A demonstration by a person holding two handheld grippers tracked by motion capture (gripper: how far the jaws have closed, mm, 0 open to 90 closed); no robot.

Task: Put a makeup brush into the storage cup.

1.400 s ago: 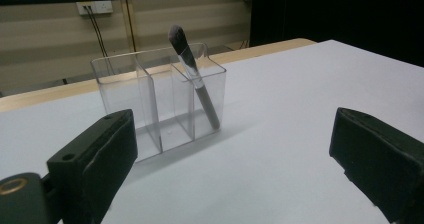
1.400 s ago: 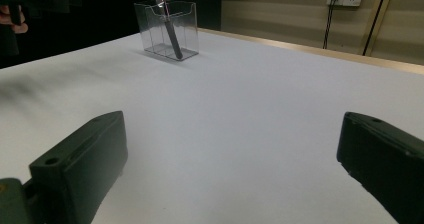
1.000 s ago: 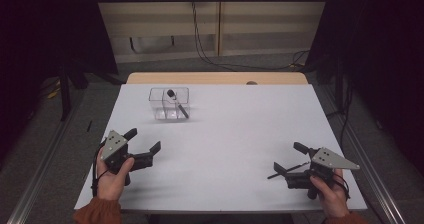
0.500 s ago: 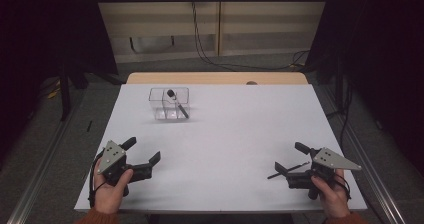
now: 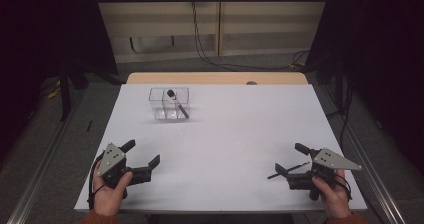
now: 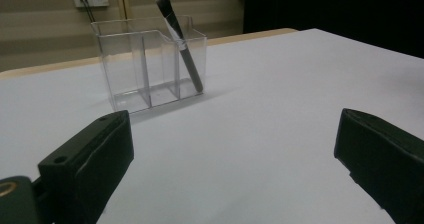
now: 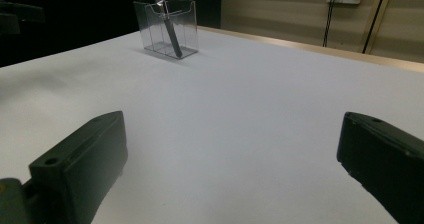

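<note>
A clear acrylic organizer with several compartments stands on the far left of the white table. One dark makeup brush leans in it, bristles up. My left gripper rests open near the front left edge, empty, facing the organizer. My right gripper sits open at the front right, nothing between its jaws. A thin dark rod shows by its lower jaw; I cannot tell what it is.
A bare wooden strip borders the table's far edge. Beyond it cables hang down a pale wall. Metal rails run along both sides of the table, with dark floor beyond.
My left gripper has drawn back toward the near edge of the table and now holds still. The right gripper, the organizer and the brush have not moved.
</note>
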